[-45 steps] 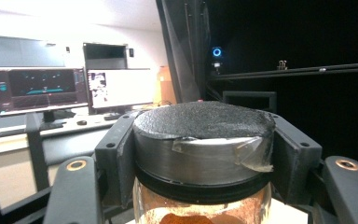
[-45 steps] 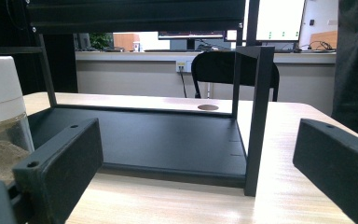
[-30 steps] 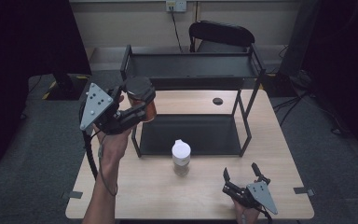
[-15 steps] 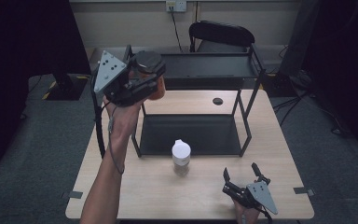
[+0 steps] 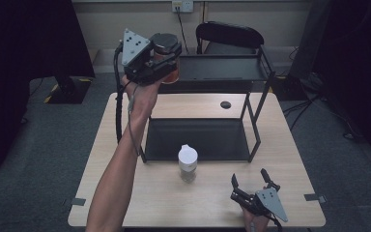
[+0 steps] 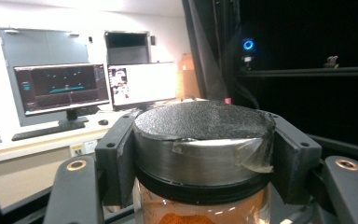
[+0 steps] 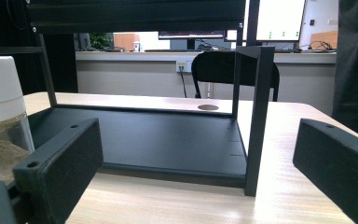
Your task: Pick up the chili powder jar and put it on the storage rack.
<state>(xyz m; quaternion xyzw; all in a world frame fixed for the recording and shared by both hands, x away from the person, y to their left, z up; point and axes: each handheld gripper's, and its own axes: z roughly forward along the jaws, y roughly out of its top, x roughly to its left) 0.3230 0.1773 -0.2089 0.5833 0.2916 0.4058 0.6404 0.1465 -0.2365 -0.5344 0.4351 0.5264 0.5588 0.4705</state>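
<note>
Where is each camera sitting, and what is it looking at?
High view: sits above the table, looking forward and down; shows the person's forearm, left gripper and right gripper.
Left gripper view: rides the raised left gripper, looking along its jaws, shut on the black-lidded jar, toward monitors.
Right gripper view: rides the right gripper low on the table, looking between its open jaws at the black shelf rack.
Shared: the white-lidded jar and rack appear in the high and right gripper views.
</note>
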